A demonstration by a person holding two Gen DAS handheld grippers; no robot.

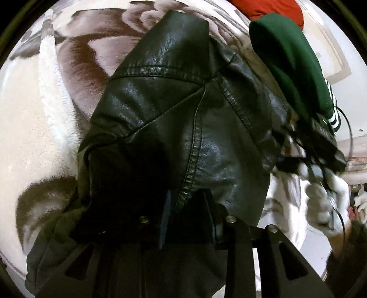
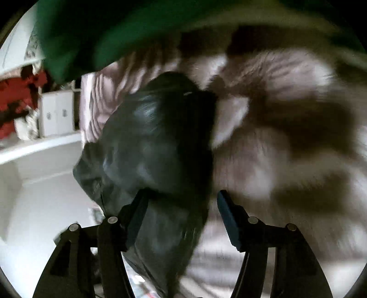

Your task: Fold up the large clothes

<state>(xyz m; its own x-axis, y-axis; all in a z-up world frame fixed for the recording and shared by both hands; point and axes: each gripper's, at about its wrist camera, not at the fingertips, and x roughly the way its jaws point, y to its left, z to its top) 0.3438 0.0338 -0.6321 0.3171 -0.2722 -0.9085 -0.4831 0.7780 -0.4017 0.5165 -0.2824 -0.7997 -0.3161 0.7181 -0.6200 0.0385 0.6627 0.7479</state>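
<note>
A black leather jacket fills the left wrist view, bunched over a fluffy brown-and-white blanket. My left gripper is shut on a fold of the jacket's seam, and the leather hides the fingertips. In the blurred right wrist view the same jacket hangs between the fingers of my right gripper, whose jaws stand wide apart. The right gripper itself shows in the left wrist view, held by a white-gloved hand at the jacket's right edge.
A dark green garment with white stripes lies beyond the jacket, and it also shows in the right wrist view. A red item is behind it. White cabinets and pale floor are to the left of the bed.
</note>
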